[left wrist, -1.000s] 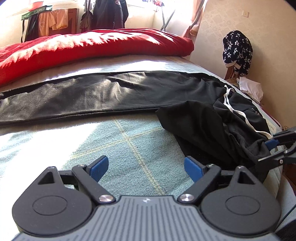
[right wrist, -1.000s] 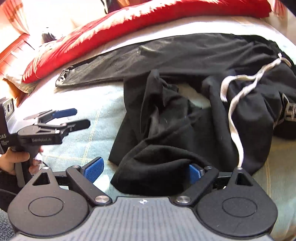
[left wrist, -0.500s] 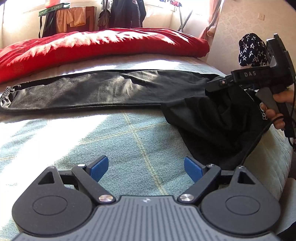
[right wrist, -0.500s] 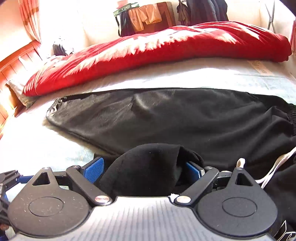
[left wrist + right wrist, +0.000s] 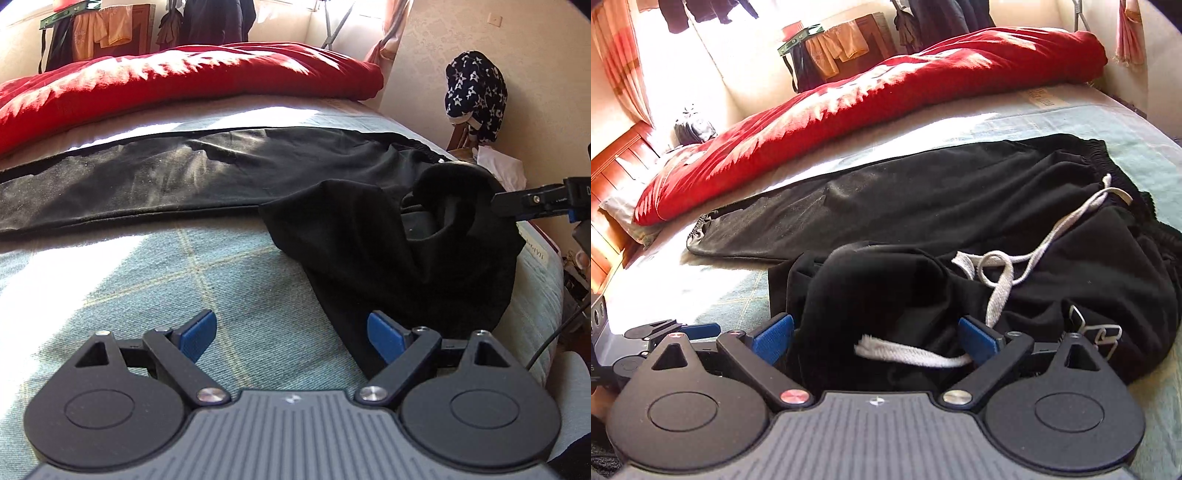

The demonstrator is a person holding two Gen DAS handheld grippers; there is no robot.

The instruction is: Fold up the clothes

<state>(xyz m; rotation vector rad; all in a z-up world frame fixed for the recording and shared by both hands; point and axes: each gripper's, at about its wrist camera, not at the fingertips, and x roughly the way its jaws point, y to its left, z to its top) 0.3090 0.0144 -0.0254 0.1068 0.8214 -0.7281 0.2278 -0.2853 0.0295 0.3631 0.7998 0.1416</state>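
The right gripper [image 5: 875, 338] lifted the bunched leg of the black trousers [image 5: 942, 206], then lowered it, its jaws spread again.

A pair of black trousers [image 5: 923, 199] was spread on the bed, one leg laid out flat and straight toward the elastic cuff. The other leg [image 5: 369, 240] was bunched near the waistband, over which a white drawstring [image 5: 1008, 273] was looped.

trousers [image 5: 229, 177] on bed [image 5: 147, 280], quilt [image 5: 177, 81] behind
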